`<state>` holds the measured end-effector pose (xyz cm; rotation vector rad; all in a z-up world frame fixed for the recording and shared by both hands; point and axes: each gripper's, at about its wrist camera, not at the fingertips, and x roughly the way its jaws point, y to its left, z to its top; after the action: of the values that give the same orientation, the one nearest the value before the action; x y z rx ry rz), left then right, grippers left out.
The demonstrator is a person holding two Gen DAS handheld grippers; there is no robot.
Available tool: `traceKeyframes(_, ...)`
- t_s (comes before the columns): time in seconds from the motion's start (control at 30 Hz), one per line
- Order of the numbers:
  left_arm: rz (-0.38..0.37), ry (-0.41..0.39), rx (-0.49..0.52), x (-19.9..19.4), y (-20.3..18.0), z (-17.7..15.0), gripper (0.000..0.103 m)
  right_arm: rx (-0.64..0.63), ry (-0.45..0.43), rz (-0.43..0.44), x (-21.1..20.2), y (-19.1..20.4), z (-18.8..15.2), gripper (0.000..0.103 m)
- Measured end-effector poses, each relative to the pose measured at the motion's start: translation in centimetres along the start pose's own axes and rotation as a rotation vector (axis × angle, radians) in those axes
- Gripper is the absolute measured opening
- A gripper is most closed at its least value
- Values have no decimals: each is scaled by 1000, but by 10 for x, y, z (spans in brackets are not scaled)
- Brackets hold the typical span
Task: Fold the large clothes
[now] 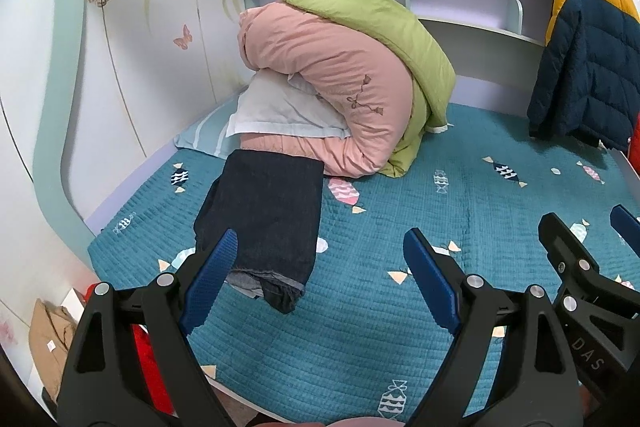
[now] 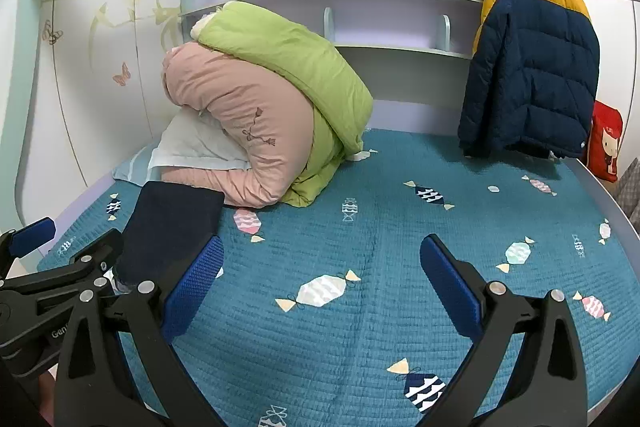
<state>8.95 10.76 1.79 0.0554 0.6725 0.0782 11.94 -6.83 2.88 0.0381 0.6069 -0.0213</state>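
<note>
Folded dark denim jeans [image 1: 264,223] lie on the teal bedspread [image 1: 400,307] at the left, in front of the bedding pile; they also show in the right wrist view [image 2: 172,227]. My left gripper [image 1: 320,263] is open and empty, held above the bed, its left finger just before the jeans' near end. My right gripper [image 2: 320,267] is open and empty over bare bedspread [image 2: 360,327], to the right of the jeans. A navy and yellow puffer jacket [image 2: 532,67] hangs at the back right, also visible in the left wrist view [image 1: 588,59].
A rolled pink and green duvet [image 1: 348,75] with a pale pillow [image 1: 276,111] sits at the head of the bed. Shelves [image 2: 380,23] line the back wall, a wardrobe [image 1: 152,39] the left. A red bag [image 2: 606,143] hangs at the right; red and tan items [image 1: 52,339] lie beside the bed.
</note>
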Motion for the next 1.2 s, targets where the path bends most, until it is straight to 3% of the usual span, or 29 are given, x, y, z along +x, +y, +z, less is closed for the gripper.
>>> traceKeyframes(0.7, -8, 45, 11, 8, -1, -9, 86, 5, 58, 0, 7, -1, -8, 95)
traceKeyframes(1.2, -9, 35, 9, 7, 1, -9, 86, 2, 46, -9, 4, -1, -7, 95)
